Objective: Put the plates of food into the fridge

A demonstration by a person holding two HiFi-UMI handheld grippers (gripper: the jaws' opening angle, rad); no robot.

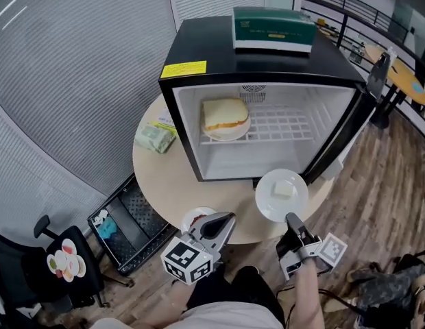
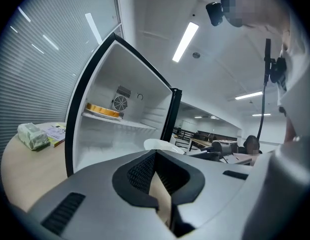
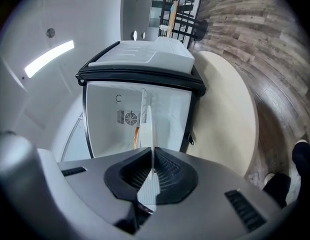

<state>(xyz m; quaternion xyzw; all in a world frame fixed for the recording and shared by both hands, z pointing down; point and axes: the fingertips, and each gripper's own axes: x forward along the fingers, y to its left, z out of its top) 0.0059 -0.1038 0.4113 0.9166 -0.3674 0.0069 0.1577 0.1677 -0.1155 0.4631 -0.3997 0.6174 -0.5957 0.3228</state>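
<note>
A black mini fridge (image 1: 260, 53) stands open on the round table (image 1: 158, 177). On its wire shelf rests a plate with a sandwich (image 1: 225, 118), also visible in the left gripper view (image 2: 102, 110). My right gripper (image 1: 293, 219) is shut on the near rim of a white plate (image 1: 282, 194) carrying a pale piece of food, held just in front of the fridge's opening. In the right gripper view that plate (image 3: 151, 129) shows edge-on between the pads. My left gripper (image 1: 229, 218) hovers shut and empty at the table's near edge, over a small plate with red food (image 1: 194, 218).
The fridge door (image 1: 343, 139) swings out to the right. A green box (image 1: 273, 27) lies on the fridge top. A green packet (image 1: 155, 138) and a booklet sit on the table left of the fridge. A black crate (image 1: 127, 228) and a chair (image 1: 65, 260) stand on the floor at left.
</note>
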